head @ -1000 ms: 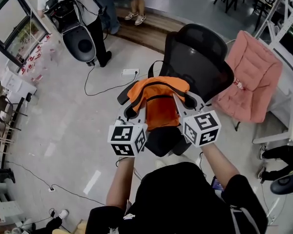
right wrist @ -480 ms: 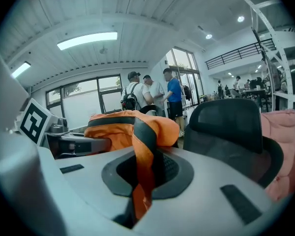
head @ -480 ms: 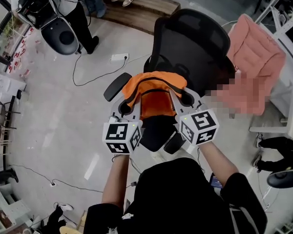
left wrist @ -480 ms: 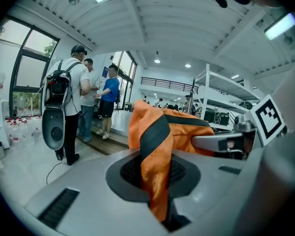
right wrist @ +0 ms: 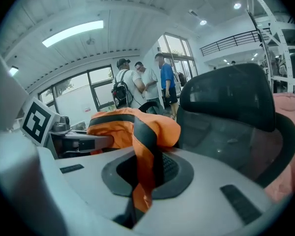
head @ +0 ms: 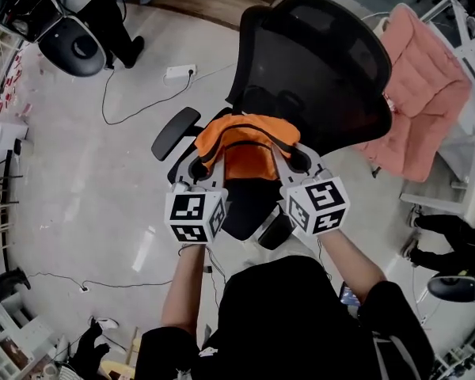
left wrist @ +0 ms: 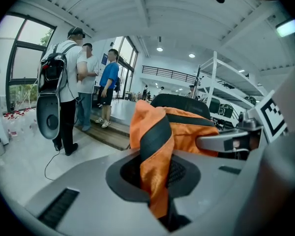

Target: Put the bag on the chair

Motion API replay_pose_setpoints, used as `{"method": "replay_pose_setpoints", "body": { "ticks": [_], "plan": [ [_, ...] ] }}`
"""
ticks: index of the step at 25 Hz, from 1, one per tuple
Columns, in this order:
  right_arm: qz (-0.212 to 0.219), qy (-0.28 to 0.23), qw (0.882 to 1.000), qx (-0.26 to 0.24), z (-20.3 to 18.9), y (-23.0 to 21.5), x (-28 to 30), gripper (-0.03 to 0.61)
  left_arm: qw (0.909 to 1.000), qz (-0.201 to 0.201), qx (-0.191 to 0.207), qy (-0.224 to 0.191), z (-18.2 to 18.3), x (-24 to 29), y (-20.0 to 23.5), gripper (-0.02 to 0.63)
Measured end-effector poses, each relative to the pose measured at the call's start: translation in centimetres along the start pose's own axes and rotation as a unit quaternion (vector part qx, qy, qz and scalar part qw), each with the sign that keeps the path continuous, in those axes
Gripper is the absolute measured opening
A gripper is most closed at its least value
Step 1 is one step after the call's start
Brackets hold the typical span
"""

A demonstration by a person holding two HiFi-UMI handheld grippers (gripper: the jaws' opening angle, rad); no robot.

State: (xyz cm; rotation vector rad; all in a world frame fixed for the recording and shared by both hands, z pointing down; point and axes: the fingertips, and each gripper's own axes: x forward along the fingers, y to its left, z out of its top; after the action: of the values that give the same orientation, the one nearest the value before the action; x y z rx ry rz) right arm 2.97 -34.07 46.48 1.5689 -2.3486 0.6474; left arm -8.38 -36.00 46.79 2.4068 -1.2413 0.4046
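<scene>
Left hand-held gripper point(head: 199, 169) is clamped on the orange bag point(head: 247, 145) at its black-trimmed edge; right hand-held gripper point(head: 301, 161) pinches the opposite edge. Bag hangs between them over the seat point(head: 245, 206) of the black mesh office chair point(head: 324, 62) and looks not set down yet. Step: final lowering. Next: drop it squarely onto the seat, then release both grips.

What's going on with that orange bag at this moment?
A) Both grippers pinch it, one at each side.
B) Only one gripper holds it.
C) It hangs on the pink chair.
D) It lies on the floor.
A: the left gripper and the right gripper are each shut on a fold of the orange bag, holding it up in front of the black chair.
</scene>
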Motion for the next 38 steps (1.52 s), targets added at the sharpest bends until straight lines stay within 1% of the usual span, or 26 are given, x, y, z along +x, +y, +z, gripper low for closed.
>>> {"method": "replay_pose_setpoints", "body": {
  "ticks": [3,6,11,16,19,23,26,33,38],
  "plan": [
    [-0.003,0.013,1.000,0.012,-1.5,-1.8,1.8,0.011,0.9998,-0.002,-0.005,0.017,-1.4,2.6,0.6,0.041],
    [-0.006,0.030,0.999,0.023,-2.9,-2.6,3.1,0.011,0.9994,-0.004,-0.010,0.035,-2.6,4.3,1.4,0.041],
    [-0.014,0.051,0.998,0.040,-4.8,-4.3,5.2,0.011,0.9984,-0.008,-0.004,0.055,-4.3,7.4,2.4,0.041],
    [-0.029,0.066,0.996,0.058,-6.6,-5.9,6.5,0.011,0.9972,-0.021,-0.002,0.072,-5.8,10.2,2.8,0.041],
    [-0.038,0.077,0.994,0.066,-7.9,-7.0,7.2,0.011,0.9962,-0.027,0.007,0.082,-6.8,11.8,2.9,0.041],
    [-0.052,0.088,0.992,0.076,-9.5,-8.4,8.0,0.011,0.9946,-0.032,0.039,0.091,-7.9,13.9,2.7,0.041],
    [-0.062,0.097,0.990,0.084,-10.8,-9.8,8.0,0.011,0.9933,-0.039,0.042,0.100,-8.8,15.6,2.0,0.041],
    [-0.073,0.114,0.985,0.103,-13.6,-11.9,9.1,0.011,0.9902,-0.048,0.047,0.123,-10.9,19.3,1.8,0.044],
    [-0.079,0.118,0.984,0.109,-14.4,-13.4,9.7,0.011,0.9881,-0.054,0.052,0.134,-11.5,21.4,1.5,0.046]
  ]
}}
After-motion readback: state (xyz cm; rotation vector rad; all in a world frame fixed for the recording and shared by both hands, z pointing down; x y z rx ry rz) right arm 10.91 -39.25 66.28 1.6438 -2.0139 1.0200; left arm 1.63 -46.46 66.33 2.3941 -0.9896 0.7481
